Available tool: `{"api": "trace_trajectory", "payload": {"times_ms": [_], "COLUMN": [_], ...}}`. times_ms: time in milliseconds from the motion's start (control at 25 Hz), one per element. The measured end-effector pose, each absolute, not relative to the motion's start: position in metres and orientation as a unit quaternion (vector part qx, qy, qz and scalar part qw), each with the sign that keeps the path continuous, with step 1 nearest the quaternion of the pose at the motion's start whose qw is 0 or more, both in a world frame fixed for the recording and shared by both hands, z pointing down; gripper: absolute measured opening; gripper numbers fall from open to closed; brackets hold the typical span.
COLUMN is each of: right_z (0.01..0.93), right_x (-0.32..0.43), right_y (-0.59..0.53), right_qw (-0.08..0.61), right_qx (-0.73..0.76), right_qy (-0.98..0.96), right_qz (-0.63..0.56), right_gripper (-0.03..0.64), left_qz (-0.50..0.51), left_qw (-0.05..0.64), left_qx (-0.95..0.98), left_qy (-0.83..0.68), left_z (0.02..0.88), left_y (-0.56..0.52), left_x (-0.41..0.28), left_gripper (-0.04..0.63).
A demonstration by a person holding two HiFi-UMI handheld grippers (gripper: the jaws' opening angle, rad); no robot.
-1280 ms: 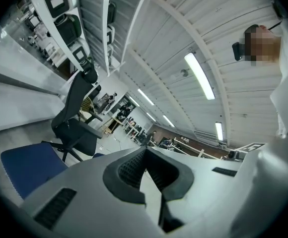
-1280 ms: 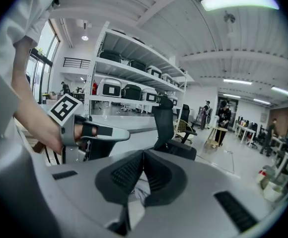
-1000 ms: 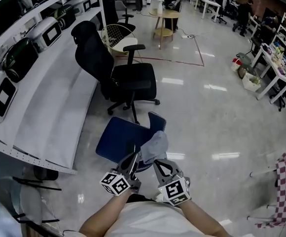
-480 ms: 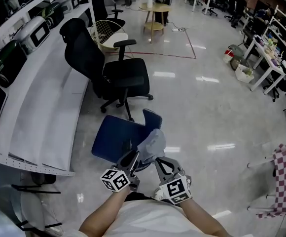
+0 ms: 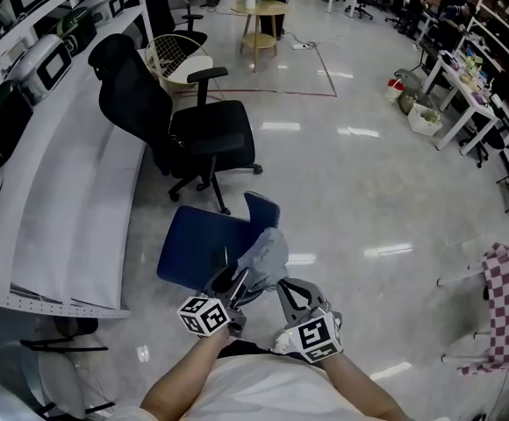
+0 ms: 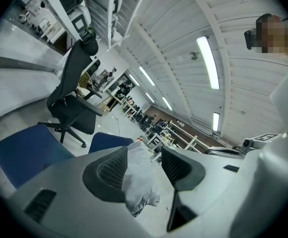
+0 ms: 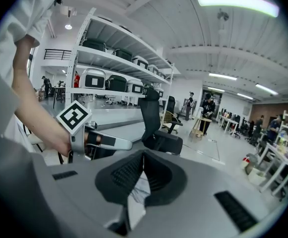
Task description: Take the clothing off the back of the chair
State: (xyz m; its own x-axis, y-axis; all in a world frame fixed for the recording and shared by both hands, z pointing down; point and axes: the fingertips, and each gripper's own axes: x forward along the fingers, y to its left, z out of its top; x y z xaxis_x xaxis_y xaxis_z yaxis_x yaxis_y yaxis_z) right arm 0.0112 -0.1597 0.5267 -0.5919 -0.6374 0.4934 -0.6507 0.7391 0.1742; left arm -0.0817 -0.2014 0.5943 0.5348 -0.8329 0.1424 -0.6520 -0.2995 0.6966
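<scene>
**A:** Start at the grippers. What have they got?

**B:** The right gripper (image 7: 143, 158) is clamped on a fold of the grey clothing (image 5: 265, 257), with its pads together and the cloth pinched between them. The left gripper (image 6: 145, 156) has just been opening its jaws. They stand apart, and the cloth between them lies against one pad only, so I'd say that side has let go.

**A:** And where is the clothing, reckoned from the blue chair (image 5: 197, 251)?

**B:** It's bunched on the person's side of the chair, just beside the backrest (image 5: 261, 210) and over the near edge of the seat. It hangs from the right gripper.

**A:** Off the back, then?

**B:** Mostly, by my reading. It isn't draped over the top of the backrest. I can't tell from the head view whether a hem touches it.

**A:** What's left?

**B:** Drawing the cloth fully clear of the blue chair, carried on the one grip unless the left takes hold again. The black office chair (image 5: 197, 139) beyond the blue chair plays no part.
</scene>
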Motion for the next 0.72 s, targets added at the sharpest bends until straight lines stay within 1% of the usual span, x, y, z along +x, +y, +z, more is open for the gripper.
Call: {"api": "trace_trajectory", "payload": {"times_ms": [240,560,720], "right_z": [0.527,0.531,0.532], "right_x": [0.023,0.032,0.035], "right_y": [-0.162,-0.164,-0.166], "right_qw": [0.273,0.278,0.28], "right_qx": [0.38,0.395,0.4], "right_qy": [-0.884,-0.875,-0.872], "right_qz": [0.018,0.028,0.03], "right_gripper": [0.017,0.017,0.017], "left_qz": [-0.098,-0.079,-0.061], "left_qw": [0.383,0.4,0.407], "left_qx": [0.802,0.803,0.808], "left_qy": [-0.449,-0.435,-0.421], "left_z": [0.608,0.624,0.632], "left_y": [-0.212,-0.228,-0.235], "left_x": [-0.073,-0.065,-0.058], "left_gripper": [0.275,0.353,0.413]}}
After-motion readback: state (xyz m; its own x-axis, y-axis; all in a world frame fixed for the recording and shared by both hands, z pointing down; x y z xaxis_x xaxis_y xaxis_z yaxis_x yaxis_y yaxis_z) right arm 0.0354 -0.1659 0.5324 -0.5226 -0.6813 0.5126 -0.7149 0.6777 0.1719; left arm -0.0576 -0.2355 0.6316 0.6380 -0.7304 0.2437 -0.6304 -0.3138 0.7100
